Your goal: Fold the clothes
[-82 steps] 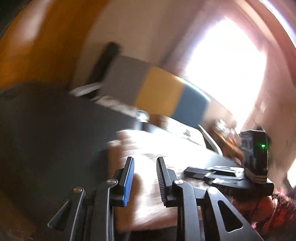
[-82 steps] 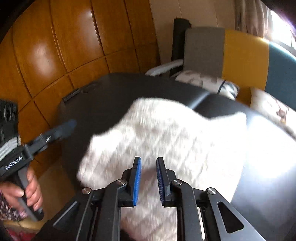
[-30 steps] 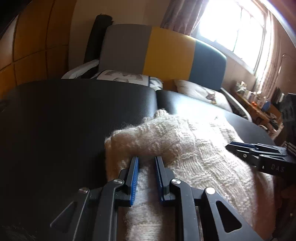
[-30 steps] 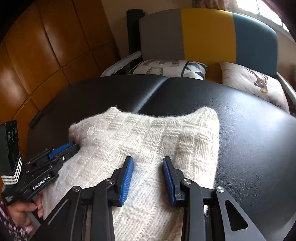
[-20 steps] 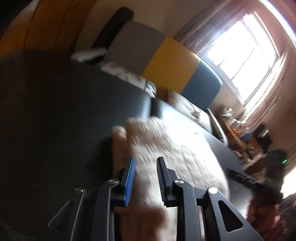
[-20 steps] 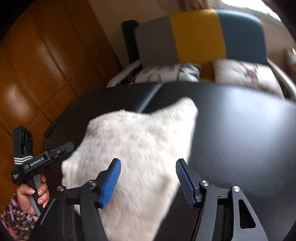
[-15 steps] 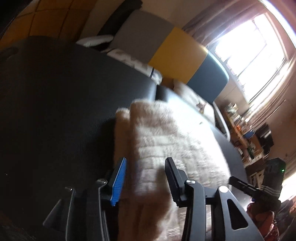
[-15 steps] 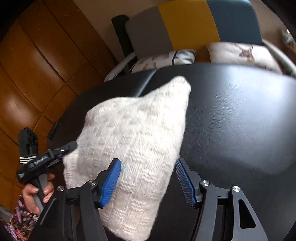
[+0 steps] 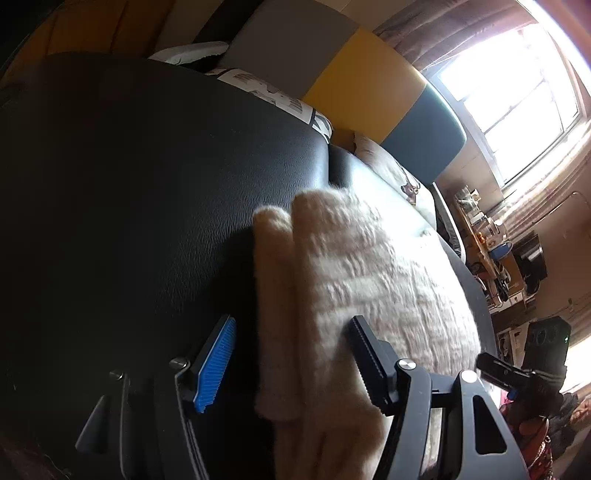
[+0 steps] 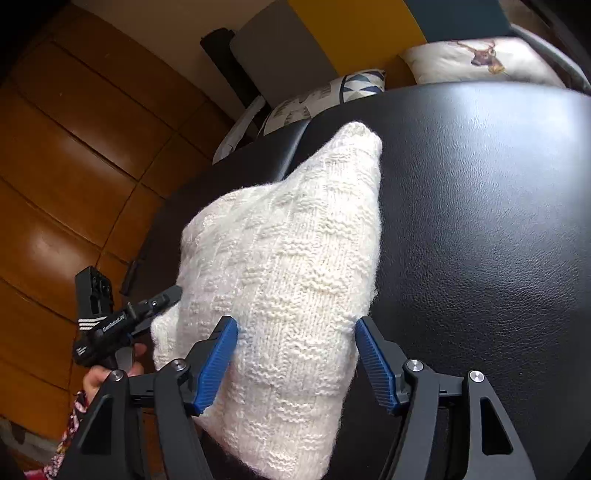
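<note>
A cream knitted sweater, folded into a thick bundle, lies on the black leather table. My right gripper stands open, and its blue pads straddle the bundle's near end without pinching it. My left gripper is also open over the bundle's left edge, where the stacked layers of the sweater show. From the right wrist view, the left gripper sits at the sweater's left side, held by a hand. The right gripper shows at the far right of the left wrist view.
A chair with a grey, yellow and teal back stands behind the table with patterned cushions on its seat. Wood panelling runs along the left. A bright window and a cluttered shelf are on the right.
Both grippers have opened wide and let go of the sweater, which now rests folded on the table. Both have drawn back a little toward its near end.
</note>
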A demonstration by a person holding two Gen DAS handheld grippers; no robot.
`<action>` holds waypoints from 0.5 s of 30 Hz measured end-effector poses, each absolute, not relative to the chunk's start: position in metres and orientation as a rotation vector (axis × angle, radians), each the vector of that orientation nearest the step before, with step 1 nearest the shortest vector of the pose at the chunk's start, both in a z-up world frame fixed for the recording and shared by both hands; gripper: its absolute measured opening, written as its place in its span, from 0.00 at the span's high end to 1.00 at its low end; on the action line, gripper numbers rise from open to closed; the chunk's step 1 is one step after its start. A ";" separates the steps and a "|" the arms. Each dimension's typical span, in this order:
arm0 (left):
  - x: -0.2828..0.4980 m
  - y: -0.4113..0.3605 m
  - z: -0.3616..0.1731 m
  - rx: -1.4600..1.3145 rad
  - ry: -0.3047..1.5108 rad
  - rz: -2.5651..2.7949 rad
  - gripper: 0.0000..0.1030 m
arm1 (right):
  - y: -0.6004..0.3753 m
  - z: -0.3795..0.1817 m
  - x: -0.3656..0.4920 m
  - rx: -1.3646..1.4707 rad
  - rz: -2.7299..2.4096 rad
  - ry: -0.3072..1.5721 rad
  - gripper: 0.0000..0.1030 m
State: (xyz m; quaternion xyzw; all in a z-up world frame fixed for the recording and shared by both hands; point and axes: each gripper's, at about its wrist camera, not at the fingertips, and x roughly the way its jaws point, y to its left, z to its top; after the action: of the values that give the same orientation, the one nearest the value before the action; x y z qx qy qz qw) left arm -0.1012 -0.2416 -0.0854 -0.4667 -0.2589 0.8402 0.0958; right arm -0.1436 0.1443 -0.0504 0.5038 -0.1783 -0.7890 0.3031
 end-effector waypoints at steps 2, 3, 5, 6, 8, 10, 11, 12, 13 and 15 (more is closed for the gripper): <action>-0.109 -0.244 -0.088 -1.404 -0.759 2.455 0.37 | 0.145 -0.053 -0.148 1.350 -2.066 -0.502 0.33; -0.114 -0.245 -0.091 -1.410 -0.761 2.428 0.37 | 0.145 -0.055 -0.151 1.358 -2.053 -0.518 0.32; -0.121 -0.249 -0.095 -1.417 -0.777 2.386 0.34 | 0.145 -0.059 -0.158 1.370 -2.034 -0.547 0.30; -0.125 -0.253 -0.098 -1.418 -0.794 2.362 0.33 | 0.145 -0.061 -0.161 1.377 -2.020 -0.562 0.30; -0.130 -0.259 -0.101 -1.403 -0.827 2.318 0.34 | 0.144 -0.065 -0.167 1.390 -1.999 -0.590 0.28; -0.135 -0.263 -0.105 -1.390 -0.843 2.272 0.34 | 0.143 -0.069 -0.173 1.404 -1.981 -0.613 0.25; -0.138 -0.265 -0.106 -1.387 -0.847 2.255 0.34 | 0.141 -0.070 -0.175 1.409 -1.973 -0.623 0.25; -0.141 -0.267 -0.107 -1.386 -0.855 2.238 0.34 | 0.141 -0.071 -0.177 1.411 -1.971 -0.627 0.25; -0.143 -0.269 -0.108 -1.385 -0.862 2.221 0.34 | 0.140 -0.072 -0.178 1.412 -1.968 -0.631 0.24; -0.148 -0.273 -0.111 -1.381 -0.889 2.185 0.34 | 0.138 -0.075 -0.181 1.414 -1.961 -0.652 0.23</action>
State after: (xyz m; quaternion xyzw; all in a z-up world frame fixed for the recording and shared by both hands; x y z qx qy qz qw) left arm -0.1476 -0.2725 -0.1111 -0.4948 -0.3184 0.7828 0.2026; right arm -0.1808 0.1384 -0.0753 0.5363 -0.2471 -0.7436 0.3135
